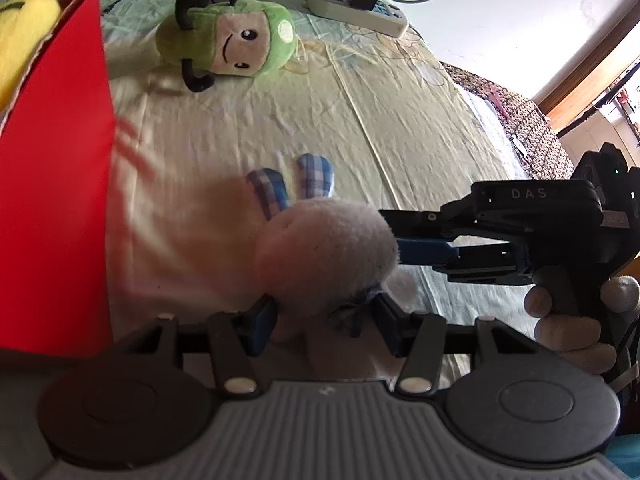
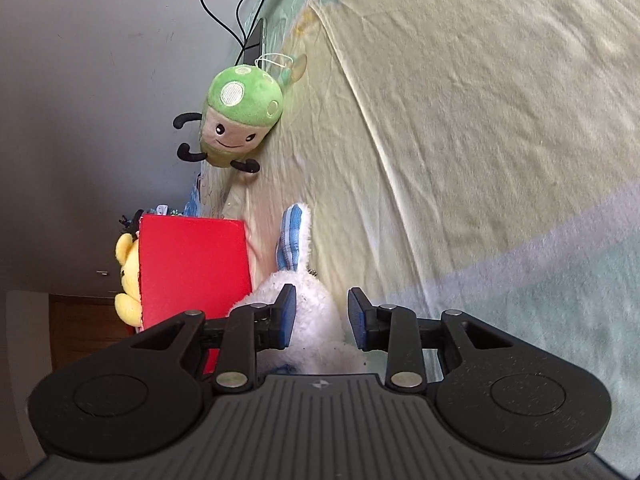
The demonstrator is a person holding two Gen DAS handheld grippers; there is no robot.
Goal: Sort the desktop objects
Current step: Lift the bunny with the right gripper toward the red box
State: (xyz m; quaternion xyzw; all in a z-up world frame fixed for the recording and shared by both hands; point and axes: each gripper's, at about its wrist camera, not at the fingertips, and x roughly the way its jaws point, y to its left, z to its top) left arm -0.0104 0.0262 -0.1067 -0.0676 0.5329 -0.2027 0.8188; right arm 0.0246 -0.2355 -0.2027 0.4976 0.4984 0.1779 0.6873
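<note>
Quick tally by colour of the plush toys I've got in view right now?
White: 1, the white bunny plush
Green: 1, the green mushroom plush
Yellow: 1, the yellow plush in the red box
Total: 3

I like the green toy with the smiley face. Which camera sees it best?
The left wrist view shows the green plush toy best: bigger, with face and black limbs clear on the sheet. In the right wrist view it is smaller and turned sideways.
</note>
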